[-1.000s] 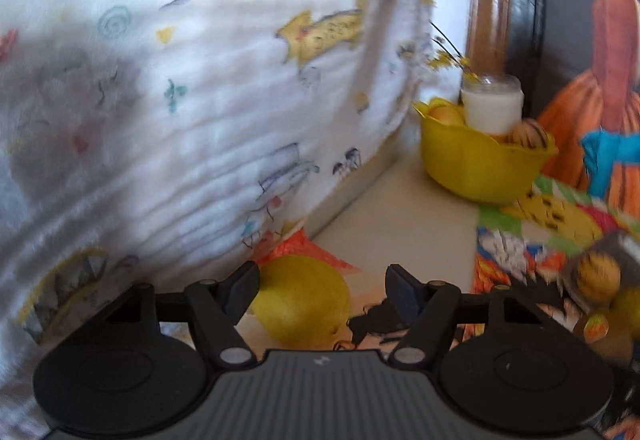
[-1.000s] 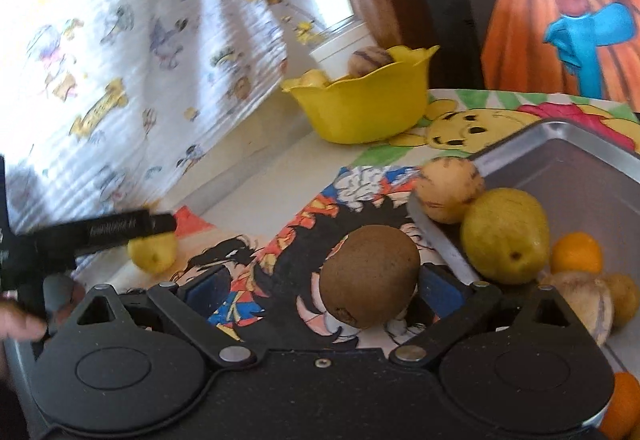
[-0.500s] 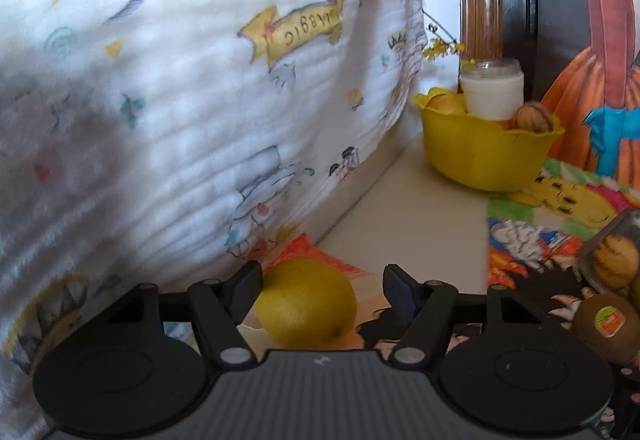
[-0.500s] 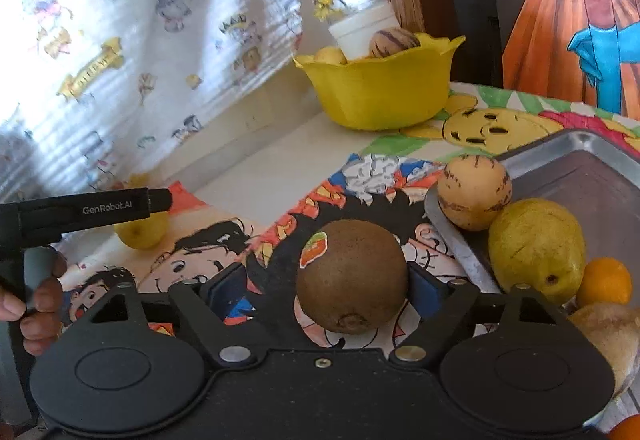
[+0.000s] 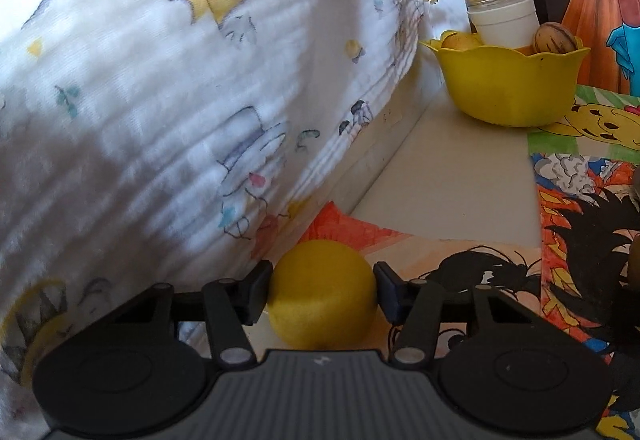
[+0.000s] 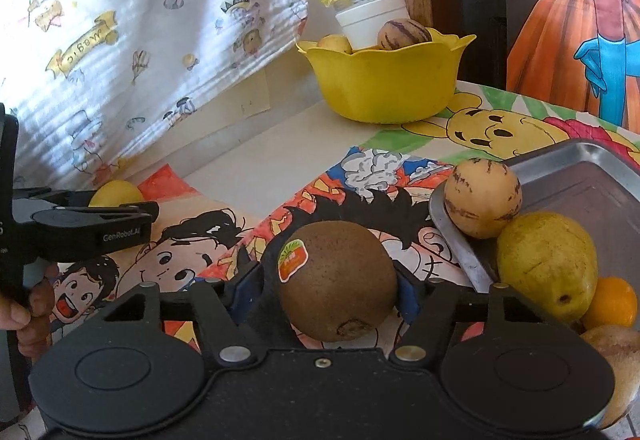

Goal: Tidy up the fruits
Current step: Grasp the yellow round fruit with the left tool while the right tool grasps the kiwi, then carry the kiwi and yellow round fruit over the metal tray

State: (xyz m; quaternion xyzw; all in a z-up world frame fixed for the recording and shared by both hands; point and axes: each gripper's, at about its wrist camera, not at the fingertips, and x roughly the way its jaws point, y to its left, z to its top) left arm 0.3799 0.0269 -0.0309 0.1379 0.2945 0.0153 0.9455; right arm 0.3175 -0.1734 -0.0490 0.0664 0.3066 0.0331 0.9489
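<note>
My left gripper [image 5: 323, 290] is shut on a yellow lemon [image 5: 322, 290], low over the cartoon tablecloth beside the white curtain. From the right wrist view the left gripper [image 6: 120, 217] is at the far left with the lemon [image 6: 116, 193] behind it. My right gripper [image 6: 332, 286] is shut on a brown kiwi [image 6: 338, 280] with an orange sticker. A yellow bowl [image 6: 384, 83] [image 5: 508, 83] at the back holds a striped melon fruit [image 6: 404, 33] and another yellow fruit.
A metal tray [image 6: 580, 183] at right holds a striped pepino [image 6: 482, 199], a green-yellow pear [image 6: 546, 266], an orange [image 6: 616, 302] and other fruit. A white jar [image 6: 372, 21] stands behind the bowl. A printed curtain [image 5: 160, 79] hangs along the left.
My left gripper's jaws have closed onto the lemon, which was loose between them before. My right gripper has kept hold of the kiwi and shifted slightly.
</note>
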